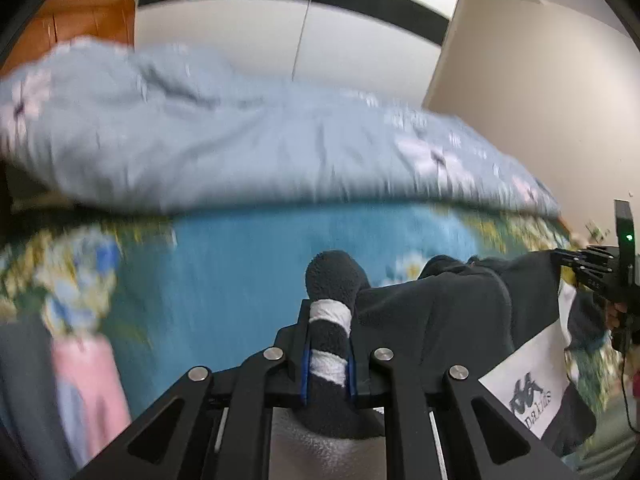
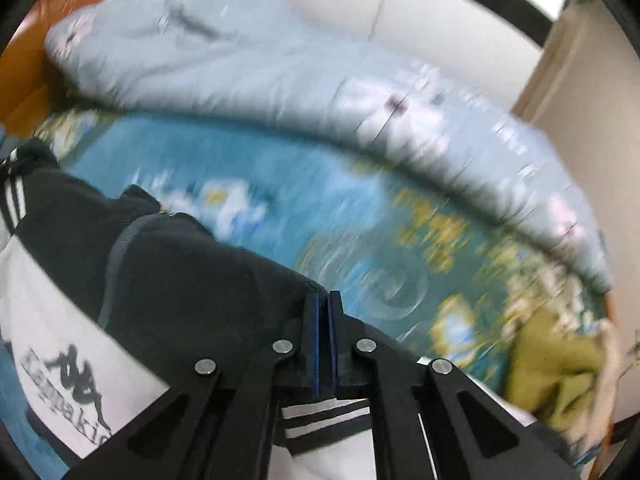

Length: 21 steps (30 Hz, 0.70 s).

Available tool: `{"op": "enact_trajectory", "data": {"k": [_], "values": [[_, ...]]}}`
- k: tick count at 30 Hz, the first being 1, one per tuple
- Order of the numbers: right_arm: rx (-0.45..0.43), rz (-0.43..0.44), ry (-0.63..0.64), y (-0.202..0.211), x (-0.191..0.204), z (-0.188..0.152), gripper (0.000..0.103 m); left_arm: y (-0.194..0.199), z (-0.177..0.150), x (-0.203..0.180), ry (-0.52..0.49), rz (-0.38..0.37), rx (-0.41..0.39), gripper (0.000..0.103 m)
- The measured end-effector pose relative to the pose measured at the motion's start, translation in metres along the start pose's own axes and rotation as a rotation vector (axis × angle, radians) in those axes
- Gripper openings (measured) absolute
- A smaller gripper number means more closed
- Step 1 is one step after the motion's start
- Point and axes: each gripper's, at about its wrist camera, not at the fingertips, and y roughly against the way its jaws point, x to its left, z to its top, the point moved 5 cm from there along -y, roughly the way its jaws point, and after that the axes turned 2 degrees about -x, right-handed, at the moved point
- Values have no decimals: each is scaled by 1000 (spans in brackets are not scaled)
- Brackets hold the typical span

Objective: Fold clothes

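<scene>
the left gripper (image 1: 329,344) pinches the black-and-white jacket's (image 1: 452,316) soft striped cuff while the right gripper (image 2: 325,340), jaws closed, clamps its limp, light hem.

This is a home bedroom. A bed with a blue floral sheet (image 2: 280,216) fills the view; a rumpled pale blue quilt (image 1: 224,136) lies along its far side, with an orange wooden headboard (image 1: 76,20) and plain white walls (image 1: 532,92) behind that quilt.
</scene>
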Motion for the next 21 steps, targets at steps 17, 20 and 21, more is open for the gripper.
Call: {"op": "enact_trajectory", "data": {"k": [17, 20, 21], "values": [[16, -186, -83, -109, -4, 24, 5, -150, -13, 7, 40, 194, 207, 25], [-9, -182, -77, -95, -6, 25, 15, -137, -11, 5, 63, 171, 210, 54], [-23, -178, -88, -85, -9, 23, 18, -126, -10, 4, 85, 157, 202, 57]]}}
